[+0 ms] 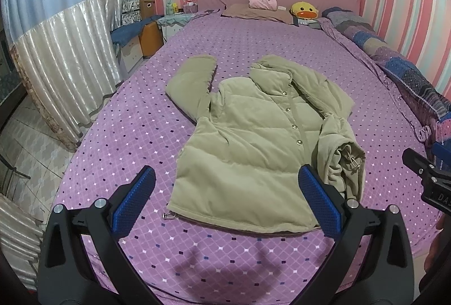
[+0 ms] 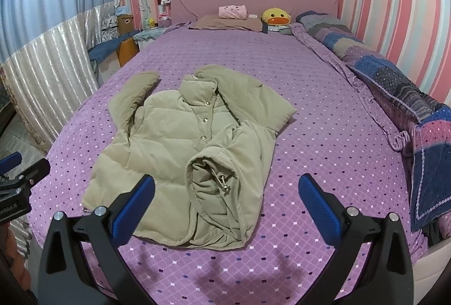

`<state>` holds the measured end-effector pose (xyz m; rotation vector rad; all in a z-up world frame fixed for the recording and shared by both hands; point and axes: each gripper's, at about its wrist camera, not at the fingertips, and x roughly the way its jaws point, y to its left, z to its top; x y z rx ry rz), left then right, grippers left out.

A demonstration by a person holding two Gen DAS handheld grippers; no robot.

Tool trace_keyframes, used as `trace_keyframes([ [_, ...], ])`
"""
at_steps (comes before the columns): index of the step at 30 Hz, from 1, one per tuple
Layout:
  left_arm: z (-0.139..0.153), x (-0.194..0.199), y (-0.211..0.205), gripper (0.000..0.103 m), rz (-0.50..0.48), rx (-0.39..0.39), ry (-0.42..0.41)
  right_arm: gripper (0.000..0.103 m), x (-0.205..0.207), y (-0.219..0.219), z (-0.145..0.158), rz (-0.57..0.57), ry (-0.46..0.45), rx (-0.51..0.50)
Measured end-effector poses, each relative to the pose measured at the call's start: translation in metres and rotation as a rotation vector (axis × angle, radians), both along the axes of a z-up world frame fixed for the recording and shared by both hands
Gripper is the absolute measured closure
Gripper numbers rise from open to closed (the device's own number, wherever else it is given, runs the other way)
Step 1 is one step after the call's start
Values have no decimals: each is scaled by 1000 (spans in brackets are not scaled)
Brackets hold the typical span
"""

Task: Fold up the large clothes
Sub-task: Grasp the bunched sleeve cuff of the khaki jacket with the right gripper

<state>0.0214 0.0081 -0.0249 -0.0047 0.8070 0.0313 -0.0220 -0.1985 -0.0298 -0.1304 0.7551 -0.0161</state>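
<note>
Both claws hang wide apart and empty above the near edge of the bed. Seen from its own wrist camera, the left gripper (image 1: 225,198) has its blue pads (image 1: 135,198) spread to either side of the jacket's hem, touching nothing; the right gripper (image 2: 225,203) is spread just as far, one pad over the jacket's near corner and the other over bare bedspread, with nothing between the fingers. Shadows of the fingers fall on the cover below, so both seem to hover above the fabric, not resting on it.

Just beyond them lies the olive padded jacket (image 1: 248,141), front up and snapped shut, collar pointing toward the headboard, hem nearest the grippers. One sleeve (image 1: 191,82) bends outward on the left; on the right the side panel is bunched and rolled over itself, a drawstring toggle (image 2: 222,182) poking out of the fold. The other sleeve (image 2: 262,105) spreads out beyond the collar. That rumple looks like the part to straighten or fold in first, and the open stance suits a reach for it.

Farther out, the purple dotted bedspread (image 1: 141,119) carries a pillow (image 1: 253,11), a duck plush (image 1: 304,10) and a rolled patchwork quilt (image 2: 394,85) along the striped wall.
</note>
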Motion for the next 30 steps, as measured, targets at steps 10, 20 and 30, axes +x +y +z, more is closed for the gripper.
trace_keyframes([
  [10,-4,18,18,3,17,-48,14,2,21,10,-1,40,-31,-80],
  [20,-9,40,21,3,18,-5,-13,2,44,17,5,41,-89,-87],
  [30,-48,68,23,3,11,34,20,2,122,26,-93,21,193,-182],
])
